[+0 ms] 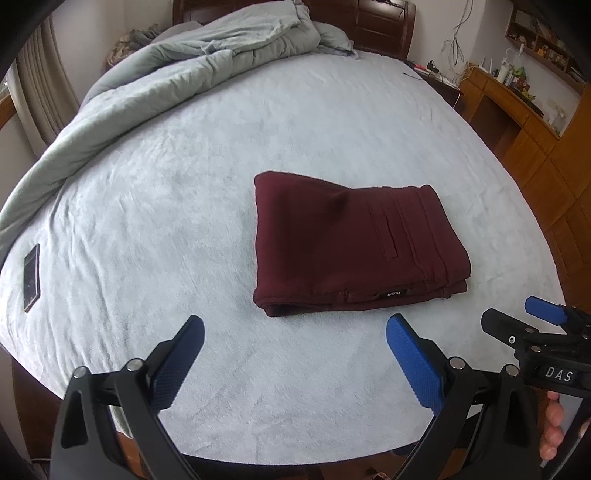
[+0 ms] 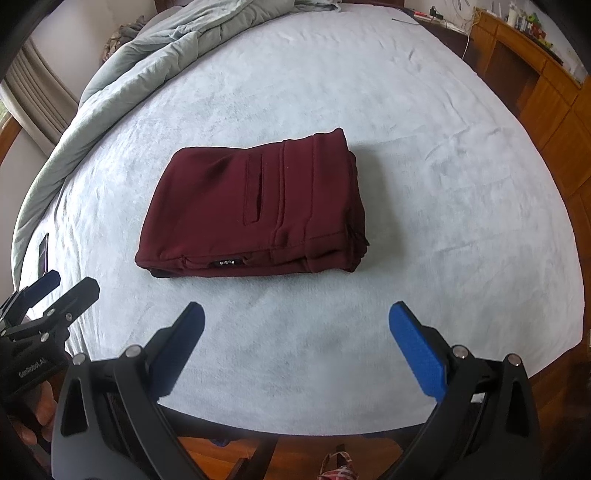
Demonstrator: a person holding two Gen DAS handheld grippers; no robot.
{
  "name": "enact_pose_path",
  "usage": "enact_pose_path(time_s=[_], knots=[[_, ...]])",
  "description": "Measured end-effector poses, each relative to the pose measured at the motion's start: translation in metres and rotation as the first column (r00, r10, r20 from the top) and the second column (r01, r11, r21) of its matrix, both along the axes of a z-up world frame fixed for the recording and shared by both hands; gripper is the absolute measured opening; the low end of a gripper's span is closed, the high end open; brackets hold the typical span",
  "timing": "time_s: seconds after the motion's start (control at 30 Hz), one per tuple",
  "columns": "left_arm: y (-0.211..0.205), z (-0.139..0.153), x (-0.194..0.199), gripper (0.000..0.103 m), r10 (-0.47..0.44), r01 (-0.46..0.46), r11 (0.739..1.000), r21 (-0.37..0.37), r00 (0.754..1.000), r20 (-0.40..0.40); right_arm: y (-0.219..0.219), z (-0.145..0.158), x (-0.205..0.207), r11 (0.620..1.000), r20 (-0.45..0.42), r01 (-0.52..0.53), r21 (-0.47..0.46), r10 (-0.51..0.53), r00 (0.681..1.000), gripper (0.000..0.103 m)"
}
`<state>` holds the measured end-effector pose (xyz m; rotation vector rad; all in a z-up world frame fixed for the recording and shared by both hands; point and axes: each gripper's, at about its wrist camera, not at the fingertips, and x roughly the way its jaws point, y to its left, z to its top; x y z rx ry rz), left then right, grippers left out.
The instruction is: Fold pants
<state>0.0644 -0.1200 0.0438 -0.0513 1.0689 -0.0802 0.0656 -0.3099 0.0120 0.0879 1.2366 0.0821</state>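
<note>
The maroon pants (image 1: 351, 240) lie folded into a compact rectangle on the pale blue bed sheet (image 1: 184, 221), with a back pocket and a small black label facing up. They also show in the right wrist view (image 2: 255, 206). My left gripper (image 1: 295, 325) is open and empty, held back near the bed's front edge, short of the pants. My right gripper (image 2: 295, 310) is open and empty too, just in front of the pants. Each gripper shows at the edge of the other's view, the right one (image 1: 517, 314) and the left one (image 2: 70, 284).
A grey duvet (image 1: 166, 85) is bunched along the far left of the bed. A phone (image 1: 31, 277) lies on the sheet at the left edge. Wooden cabinets (image 1: 535, 140) stand to the right. A wooden headboard (image 1: 369, 22) is at the back.
</note>
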Motion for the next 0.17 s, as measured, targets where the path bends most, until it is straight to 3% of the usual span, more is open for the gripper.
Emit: enact_pose_path(time_s=[0.17], knots=[[0.0008, 0.0009, 0.0009, 0.099, -0.001, 0.001, 1.000, 0.003, 1.000, 0.003, -0.0012, -0.0006, -0.0001, 1.000, -0.001, 0.005, 0.002, -0.005, 1.000, 0.099]])
